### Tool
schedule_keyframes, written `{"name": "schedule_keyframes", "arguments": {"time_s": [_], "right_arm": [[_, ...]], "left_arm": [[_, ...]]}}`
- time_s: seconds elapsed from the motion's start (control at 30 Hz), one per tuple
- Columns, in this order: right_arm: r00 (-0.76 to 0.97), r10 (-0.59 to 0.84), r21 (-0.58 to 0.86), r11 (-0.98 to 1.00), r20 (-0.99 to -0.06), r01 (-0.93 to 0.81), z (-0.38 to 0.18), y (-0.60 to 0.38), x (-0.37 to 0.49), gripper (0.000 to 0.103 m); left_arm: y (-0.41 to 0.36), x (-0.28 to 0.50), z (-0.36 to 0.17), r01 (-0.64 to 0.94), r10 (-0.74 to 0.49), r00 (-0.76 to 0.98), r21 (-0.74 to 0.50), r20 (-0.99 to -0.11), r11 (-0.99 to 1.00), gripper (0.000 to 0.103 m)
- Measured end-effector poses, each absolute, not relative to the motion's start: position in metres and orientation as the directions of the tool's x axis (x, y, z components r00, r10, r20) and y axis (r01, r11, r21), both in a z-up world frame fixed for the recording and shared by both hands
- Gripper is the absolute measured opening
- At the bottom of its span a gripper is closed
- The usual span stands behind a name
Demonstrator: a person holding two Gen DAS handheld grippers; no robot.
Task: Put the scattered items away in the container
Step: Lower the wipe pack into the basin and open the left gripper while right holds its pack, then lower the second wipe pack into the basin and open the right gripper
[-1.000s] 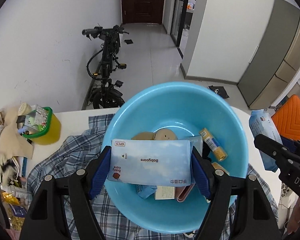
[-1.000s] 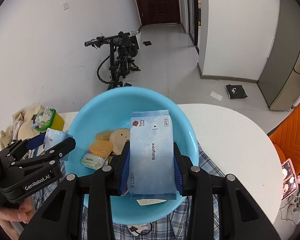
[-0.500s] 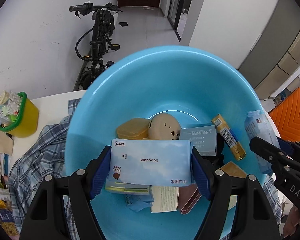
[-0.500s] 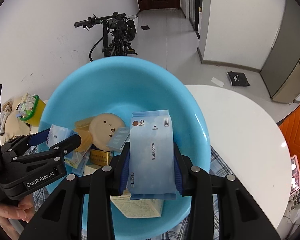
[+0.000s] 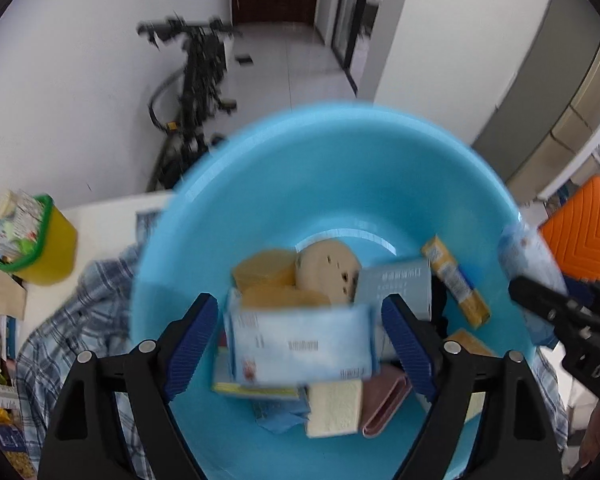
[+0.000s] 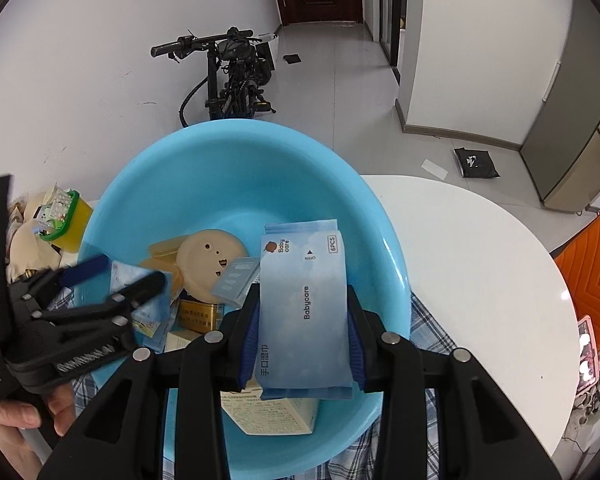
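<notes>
Blue basin (image 6: 236,168) on bench (image 6: 472,248): I see tan disc (image 6: 212,258), yellow boxes, pale cartons inside | left gripper (image 5: 296,338) fingers just opened, wipes pack (image 5: 300,344) loose between them, blurred | right gripper (image 6: 302,330) fingers clenched on Babycare pack (image 6: 304,304), pale blue, basin's 5 o'clock.

Bright daylight; left view motion-blurred, fisheye-warped.

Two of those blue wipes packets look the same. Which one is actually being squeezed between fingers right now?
The wipes packet in the right gripper: its fingers press both long edges. The packet in the left gripper lies loose, with gaps to fingers that have just been opening over the blue basin.
</notes>
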State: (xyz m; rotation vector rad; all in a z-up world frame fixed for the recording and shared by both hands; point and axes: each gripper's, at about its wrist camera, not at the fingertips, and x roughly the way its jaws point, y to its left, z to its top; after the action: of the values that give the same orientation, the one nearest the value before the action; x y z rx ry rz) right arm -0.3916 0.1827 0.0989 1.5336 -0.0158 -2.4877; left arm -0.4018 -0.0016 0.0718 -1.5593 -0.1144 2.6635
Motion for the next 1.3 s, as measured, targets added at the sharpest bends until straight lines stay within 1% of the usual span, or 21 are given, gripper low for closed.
{"name": "schedule_keyframes", "arguments": {"time_s": [0.13, 0.33, 0.6, 0.73, 0.9, 0.97, 1.0, 1.03, 1.1, 1.3], "right_arm": [[-0.43, -0.191, 0.128, -0.977, -0.882, 0.171, 0.096, 0.184, -0.393, 0.036], [-0.428, -0.199, 0.134, -0.975, -0.881, 0.179, 0.096, 0.18, -0.392, 0.036], [-0.421, -0.216, 0.136, -0.968, -0.881, 0.211, 0.09, 0.167, -0.391, 0.036], [-0.423, -0.213, 0.132, -0.968, -0.881, 0.212, 0.084, 0.165, -0.391, 0.036], [-0.442, -0.216, 0.135, -0.969, -0.871, 0.207, 0.081, 0.169, -0.39, 0.037], [-0.447, -0.218, 0.131, -0.967, -0.868, 0.216, 0.08, 0.168, -0.389, 0.042], [-0.453, -0.215, 0.127, -0.968, -0.865, 0.217, 0.08, 0.168, -0.389, 0.048], [-0.461, -0.215, 0.127, -0.969, -0.861, 0.214, 0.081, 0.169, -0.388, 0.058], [-0.481, -0.224, 0.138, -0.968, -0.848, 0.208, 0.083, 0.171, -0.387, 0.069], [-0.494, -0.213, 0.131, -0.972, -0.843, 0.196, 0.086, 0.174, -0.386, 0.069]], "left_arm": [[-0.004, -0.395, 0.091, -0.031, 0.108, -0.553, -0.109, -0.826, -0.994, 0.086], [-0.008, -0.391, 0.104, -0.034, 0.088, -0.575, -0.084, -0.813, -0.996, 0.086], [-0.01, -0.387, 0.099, -0.038, 0.1, -0.565, -0.095, -0.819, -0.995, 0.086], [-0.007, -0.386, 0.098, -0.048, 0.082, -0.57, -0.066, -0.817, -0.997, 0.086], [-0.007, -0.382, 0.101, -0.076, 0.092, -0.592, -0.059, -0.8, -0.995, 0.086], [-0.006, -0.381, 0.1, -0.076, 0.084, -0.597, -0.048, -0.798, -0.996, 0.086], [-0.005, -0.381, 0.098, -0.077, 0.079, -0.595, -0.041, -0.8, -0.996, 0.086], [-0.005, -0.382, 0.097, -0.078, 0.074, -0.59, -0.035, -0.804, -0.996, 0.086], [-0.005, -0.383, 0.093, -0.077, 0.061, -0.579, -0.02, -0.813, -0.997, 0.086], [-0.008, -0.381, 0.089, -0.077, 0.067, -0.592, -0.027, -0.803, -0.997, 0.086]]}}
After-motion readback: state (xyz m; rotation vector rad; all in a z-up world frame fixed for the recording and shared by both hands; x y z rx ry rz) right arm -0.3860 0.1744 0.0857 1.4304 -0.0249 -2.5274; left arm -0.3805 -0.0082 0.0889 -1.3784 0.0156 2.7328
